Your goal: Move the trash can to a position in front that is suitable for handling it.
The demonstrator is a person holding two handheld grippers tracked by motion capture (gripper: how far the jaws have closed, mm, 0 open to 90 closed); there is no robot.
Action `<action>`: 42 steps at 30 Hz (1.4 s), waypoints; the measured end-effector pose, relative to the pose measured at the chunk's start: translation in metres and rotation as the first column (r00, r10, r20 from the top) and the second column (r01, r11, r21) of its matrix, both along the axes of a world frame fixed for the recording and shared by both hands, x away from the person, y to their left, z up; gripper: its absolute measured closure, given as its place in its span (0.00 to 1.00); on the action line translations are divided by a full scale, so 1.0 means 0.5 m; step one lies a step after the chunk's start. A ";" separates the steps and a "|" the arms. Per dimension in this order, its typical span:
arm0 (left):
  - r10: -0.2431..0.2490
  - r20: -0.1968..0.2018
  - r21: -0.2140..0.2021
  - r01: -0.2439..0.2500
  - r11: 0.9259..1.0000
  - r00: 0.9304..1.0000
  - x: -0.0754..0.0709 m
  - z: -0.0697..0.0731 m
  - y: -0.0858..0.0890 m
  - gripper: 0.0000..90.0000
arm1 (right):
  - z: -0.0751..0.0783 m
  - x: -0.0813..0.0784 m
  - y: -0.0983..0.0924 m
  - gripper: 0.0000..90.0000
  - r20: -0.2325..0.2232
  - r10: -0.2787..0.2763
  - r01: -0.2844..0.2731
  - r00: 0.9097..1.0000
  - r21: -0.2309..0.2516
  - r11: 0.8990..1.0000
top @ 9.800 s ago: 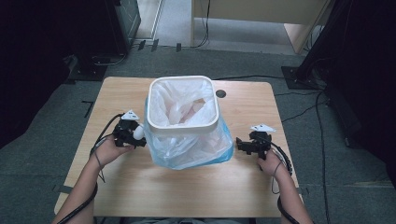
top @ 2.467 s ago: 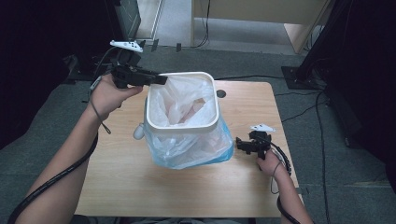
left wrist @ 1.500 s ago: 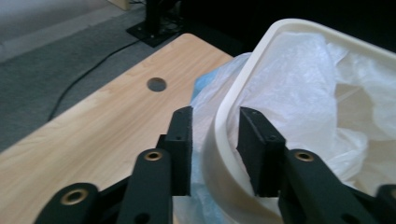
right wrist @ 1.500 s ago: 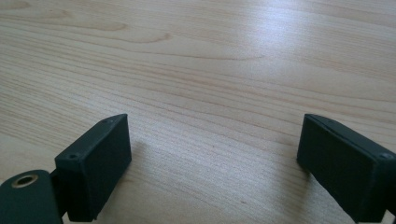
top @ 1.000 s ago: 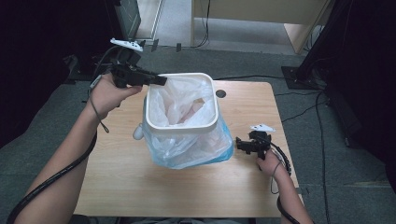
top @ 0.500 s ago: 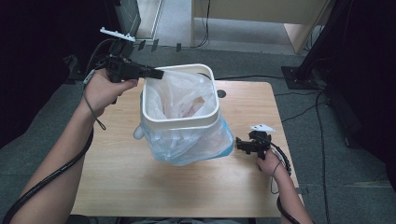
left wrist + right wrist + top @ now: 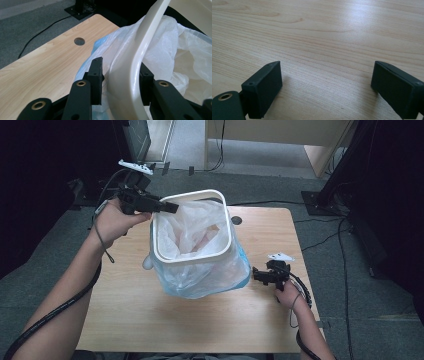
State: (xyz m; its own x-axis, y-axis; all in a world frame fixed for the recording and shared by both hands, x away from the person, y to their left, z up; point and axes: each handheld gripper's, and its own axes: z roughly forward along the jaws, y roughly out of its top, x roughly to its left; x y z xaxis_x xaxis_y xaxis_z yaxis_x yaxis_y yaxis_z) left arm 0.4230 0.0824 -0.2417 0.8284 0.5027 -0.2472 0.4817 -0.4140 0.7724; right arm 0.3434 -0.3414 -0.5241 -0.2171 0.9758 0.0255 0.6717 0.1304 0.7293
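White plastic bin point(image 7: 192, 227), lined with a bag point(image 7: 200, 272) and tipped on the desk point(image 7: 125, 315), has its rim between the left claw's point(image 7: 170, 208) just-loosening jaws, so letting go seems next, while the right claw point(image 7: 256, 274) rests wide open.

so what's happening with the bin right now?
A person has the left gripper at the rim of the cream bin, which is lined with a plastic bag and tilted on the wooden table. The rim sits between its fingers, whose jaws have just been opening, a gap showing on one side. The right gripper rests open on the table beside the bag, holding nothing.
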 end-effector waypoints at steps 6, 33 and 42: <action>0.007 0.024 -0.039 -0.006 0.999 1.000 -0.002 0.018 0.008 0.63 | 0.000 0.000 0.000 0.11 0.000 0.000 0.000 1.000 0.000 1.000; 0.002 0.094 0.018 -0.004 1.000 0.996 0.003 -0.003 -0.012 0.61 | 0.000 0.000 0.002 0.11 0.001 -0.003 0.003 1.000 0.001 1.000; -0.027 0.100 0.037 0.024 0.999 0.995 -0.003 -0.003 -0.012 0.56 | 0.000 0.000 0.002 0.11 0.000 -0.003 0.003 1.000 0.001 1.000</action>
State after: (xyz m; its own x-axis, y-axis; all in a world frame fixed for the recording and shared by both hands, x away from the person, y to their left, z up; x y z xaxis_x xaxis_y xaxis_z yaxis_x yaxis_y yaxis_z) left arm 0.4216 0.0767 -0.2433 0.8608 0.4879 -0.1444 0.3912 -0.4530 0.8011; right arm 0.3434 -0.3405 -0.5242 -0.2145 0.9764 0.0264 0.6718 0.1278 0.7296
